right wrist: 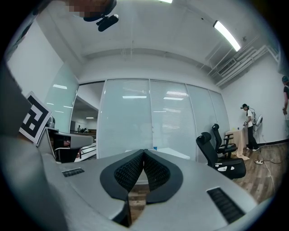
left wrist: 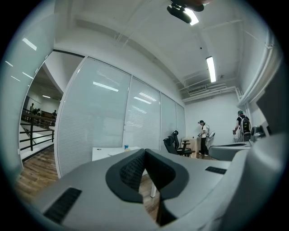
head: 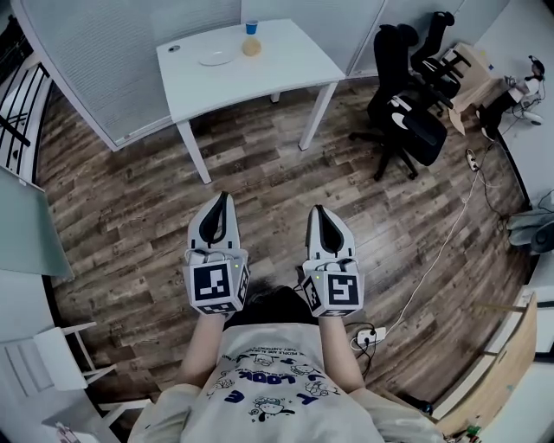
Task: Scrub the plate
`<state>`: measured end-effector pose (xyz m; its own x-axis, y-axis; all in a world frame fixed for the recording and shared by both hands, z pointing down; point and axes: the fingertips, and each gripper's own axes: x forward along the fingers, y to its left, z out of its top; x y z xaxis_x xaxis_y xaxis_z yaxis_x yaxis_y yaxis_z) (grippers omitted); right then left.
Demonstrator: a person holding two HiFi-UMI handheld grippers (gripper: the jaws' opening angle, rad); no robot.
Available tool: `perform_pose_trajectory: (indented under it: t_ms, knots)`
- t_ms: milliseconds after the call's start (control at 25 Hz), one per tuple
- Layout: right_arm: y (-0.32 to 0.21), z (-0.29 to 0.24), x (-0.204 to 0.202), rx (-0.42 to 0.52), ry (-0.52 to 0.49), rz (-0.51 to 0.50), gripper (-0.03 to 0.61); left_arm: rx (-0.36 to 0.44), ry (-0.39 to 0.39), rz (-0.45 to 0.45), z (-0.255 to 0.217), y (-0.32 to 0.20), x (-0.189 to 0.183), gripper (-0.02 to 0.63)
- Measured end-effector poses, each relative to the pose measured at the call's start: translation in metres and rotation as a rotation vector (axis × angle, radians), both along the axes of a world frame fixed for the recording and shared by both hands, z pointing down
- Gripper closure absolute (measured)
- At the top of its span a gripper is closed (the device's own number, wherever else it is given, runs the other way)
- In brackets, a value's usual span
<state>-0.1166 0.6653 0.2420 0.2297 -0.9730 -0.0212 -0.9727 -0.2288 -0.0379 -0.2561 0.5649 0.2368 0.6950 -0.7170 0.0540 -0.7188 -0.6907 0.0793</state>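
Note:
A white plate point(head: 218, 58) lies on the white table point(head: 286, 65) at the far side of the room. Beside it rest a yellowish sponge point(head: 251, 47) and a small blue cup point(head: 251, 27). My left gripper point(head: 224, 197) and right gripper point(head: 317, 210) are held side by side over the wooden floor, well short of the table, both pointing toward it. Each is shut with nothing between its jaws. In the left gripper view the left gripper point(left wrist: 144, 150) shows its pads meeting, with the table point(left wrist: 106, 152) beyond. The right gripper view shows the right gripper point(right wrist: 144, 151) closed the same way.
Black office chairs point(head: 407, 112) stand right of the table, and a cable point(head: 450, 234) runs across the floor to a power strip point(head: 370, 336). A glass partition point(head: 130, 52) stands behind the table. White furniture point(head: 43, 359) is at the lower left. People point(left wrist: 204, 137) stand far off.

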Motion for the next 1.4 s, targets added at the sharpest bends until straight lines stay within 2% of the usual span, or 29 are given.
perform_pose_trajectory:
  t_ms: [360,960,1400]
  knots:
    - [-0.041,0.001,0.031,-0.005,-0.001,-0.05,0.586,-0.021,-0.014,-0.047,0.011,-0.035,0.026,0.589]
    - [-0.146,-0.01,0.141,0.022,-0.004,-0.146,0.586,0.012,-0.019,-0.13,-0.005,-0.122,0.129,0.589]
    - [-0.189,0.002,0.181,0.008,-0.055,-0.183,0.586,-0.009,-0.045,-0.177,0.004,-0.155,0.161,0.589]
